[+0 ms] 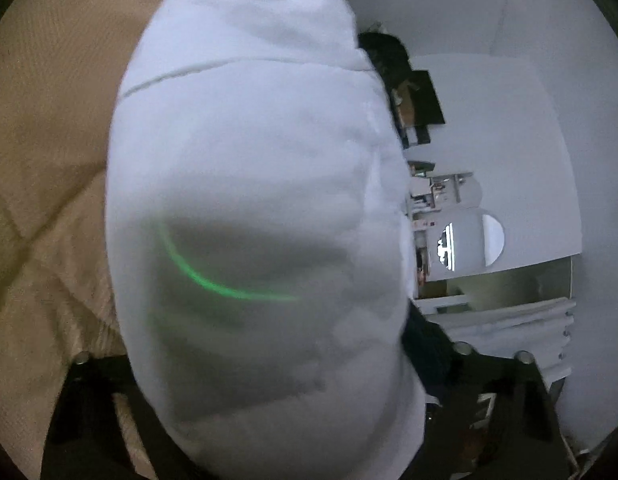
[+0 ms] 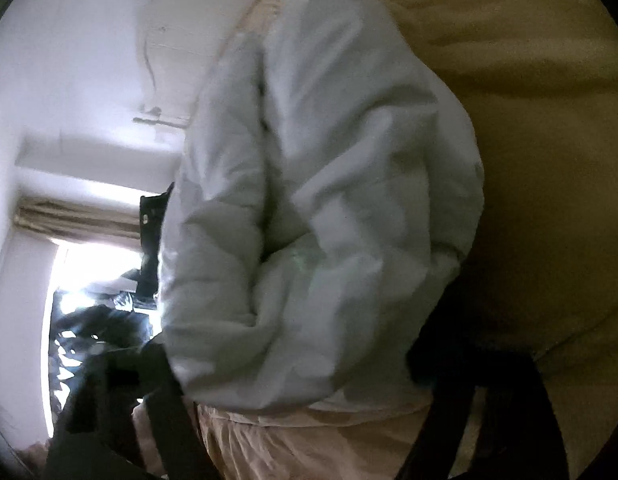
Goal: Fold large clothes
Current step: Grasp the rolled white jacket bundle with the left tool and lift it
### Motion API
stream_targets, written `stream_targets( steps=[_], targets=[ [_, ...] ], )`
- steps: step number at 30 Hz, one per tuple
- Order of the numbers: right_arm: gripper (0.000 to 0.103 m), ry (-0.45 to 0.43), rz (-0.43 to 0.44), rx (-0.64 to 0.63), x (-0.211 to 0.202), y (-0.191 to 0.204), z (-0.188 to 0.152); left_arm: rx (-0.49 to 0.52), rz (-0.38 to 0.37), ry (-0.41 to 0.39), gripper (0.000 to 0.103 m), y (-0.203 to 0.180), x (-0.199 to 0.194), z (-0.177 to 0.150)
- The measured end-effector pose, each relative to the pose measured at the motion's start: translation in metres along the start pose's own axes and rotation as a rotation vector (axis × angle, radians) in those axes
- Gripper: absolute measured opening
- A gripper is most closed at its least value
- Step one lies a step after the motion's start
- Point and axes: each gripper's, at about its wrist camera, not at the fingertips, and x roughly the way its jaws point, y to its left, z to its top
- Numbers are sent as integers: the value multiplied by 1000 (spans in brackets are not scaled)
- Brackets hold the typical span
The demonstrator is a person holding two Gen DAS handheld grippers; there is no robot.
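My left gripper has the white garment bulging between its dark fingers; whether the pads press it I cannot tell. The cloth hangs over a tan quilted bedspread. My right gripper likewise straddles bunched white folds, grip unclear, with a bright window at left.

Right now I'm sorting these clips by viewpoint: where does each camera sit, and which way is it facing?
Left wrist view: on the left tongs, looking along their dark fingers into the white garment, with tan bedding and a white room beyond.
Right wrist view: on the right tongs, looking along their fingers at the bunched white garment, tan bedding, a bright window.
Shared: garment and bedding; no hand or sleeve shows.
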Motion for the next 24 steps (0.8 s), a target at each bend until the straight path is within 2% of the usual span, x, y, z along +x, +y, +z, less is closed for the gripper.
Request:
stream_targets(
  steps=[5, 9, 10, 12, 14, 15, 17, 18, 21, 24],
  targets=[
    [71, 51, 43, -120, 31, 60, 5, 131, 89, -84, 78, -31, -60, 17],
    [70, 118, 134, -192, 78, 101, 13, 186, 120, -172, 81, -31, -139, 41],
    [70, 138, 162, -190, 99, 107, 12, 178, 135, -183, 82, -24, -152, 46],
    [70, 178, 184, -164, 136, 106, 8, 137, 212, -190, 87, 5, -163, 57],
    [72, 236, 159, -114, 176, 86, 2, 36, 298, -166, 88, 53, -157, 64],
    [81, 253, 153, -88, 191, 74, -1, -7, 293, -157, 91, 70, -155, 63],
    [83, 233, 194, -88, 196, 60, -3, -83, 209, -181, 91, 93, -159, 59],
    [83, 240, 196, -101, 192, 59, -5, -79, 203, -197, 91, 93, -163, 58],
    [83, 265, 199, -91, 191, 54, -3, -9, 310, -250, 91, 66, -183, 44],
    [83, 265, 202, -83, 192, 52, -1, 119, 497, -316, 91, 24, -207, 20]
  ],
)
